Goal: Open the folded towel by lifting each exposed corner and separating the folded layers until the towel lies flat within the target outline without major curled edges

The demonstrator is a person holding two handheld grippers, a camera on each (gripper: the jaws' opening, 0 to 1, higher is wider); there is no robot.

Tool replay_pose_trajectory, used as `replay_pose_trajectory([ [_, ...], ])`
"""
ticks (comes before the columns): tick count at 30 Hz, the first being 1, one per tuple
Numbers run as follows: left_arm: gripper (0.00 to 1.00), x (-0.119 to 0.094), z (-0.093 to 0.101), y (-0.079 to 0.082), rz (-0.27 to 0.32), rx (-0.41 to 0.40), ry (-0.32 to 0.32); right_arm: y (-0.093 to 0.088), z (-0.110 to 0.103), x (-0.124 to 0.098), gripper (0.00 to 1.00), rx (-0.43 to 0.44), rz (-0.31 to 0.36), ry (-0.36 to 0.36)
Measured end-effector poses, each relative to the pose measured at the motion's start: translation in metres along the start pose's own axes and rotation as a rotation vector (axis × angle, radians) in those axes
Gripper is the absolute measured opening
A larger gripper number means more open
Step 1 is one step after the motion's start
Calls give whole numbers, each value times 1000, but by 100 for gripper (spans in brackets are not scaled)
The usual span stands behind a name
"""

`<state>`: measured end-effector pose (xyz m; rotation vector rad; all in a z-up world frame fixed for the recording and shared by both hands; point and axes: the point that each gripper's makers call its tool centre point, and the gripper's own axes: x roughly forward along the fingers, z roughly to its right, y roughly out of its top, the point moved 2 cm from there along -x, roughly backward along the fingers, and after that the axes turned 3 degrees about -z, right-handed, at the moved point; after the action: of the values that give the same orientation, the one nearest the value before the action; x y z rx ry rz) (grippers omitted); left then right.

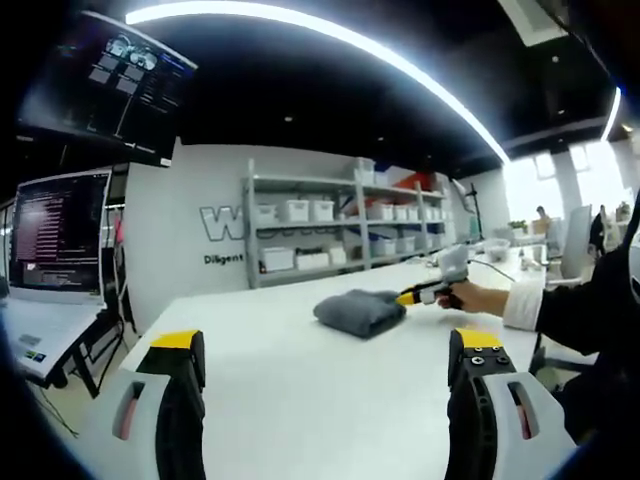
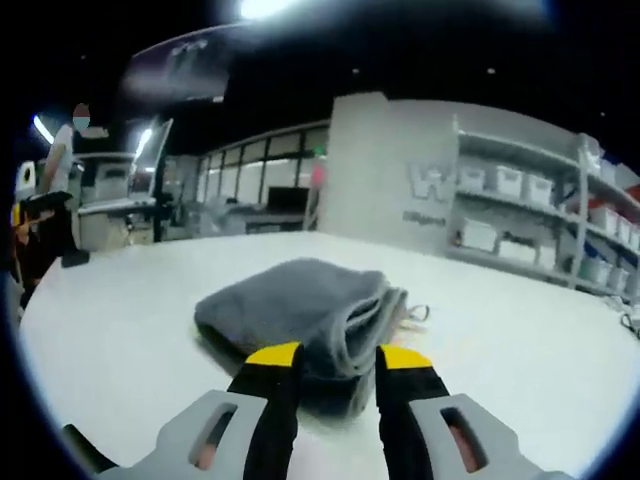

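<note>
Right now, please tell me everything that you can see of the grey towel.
The grey towel is a soft, plush cloth, folded into a thick bundle with stacked layer edges showing at one end. It lies on the white table. The right gripper has its open, yellow-tipped jaws at that layered end. The left gripper is apart from the towel.

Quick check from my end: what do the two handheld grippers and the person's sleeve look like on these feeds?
Left gripper: two light grey moulded jaws with black inner faces, yellow-capped tips and a slot showing pink. Right gripper: the same build, grey shells, black inner edges, yellow tips. In the left gripper view the right gripper shows a yellow tip on a black and grey body, held by a hand in a white cuff under a dark sleeve.
</note>
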<state>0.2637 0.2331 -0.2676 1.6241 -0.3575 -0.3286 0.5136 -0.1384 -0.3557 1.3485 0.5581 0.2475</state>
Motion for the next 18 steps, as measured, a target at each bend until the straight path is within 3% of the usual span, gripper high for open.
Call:
replay_pose_trajectory([
  [6, 99, 1, 1, -2, -11, 7, -4, -1, -3, 2, 16, -56, -15, -7],
  [18, 99, 0, -2, -3, -14, 7, 5, 1, -2, 0, 9, -58, -4, -7],
])
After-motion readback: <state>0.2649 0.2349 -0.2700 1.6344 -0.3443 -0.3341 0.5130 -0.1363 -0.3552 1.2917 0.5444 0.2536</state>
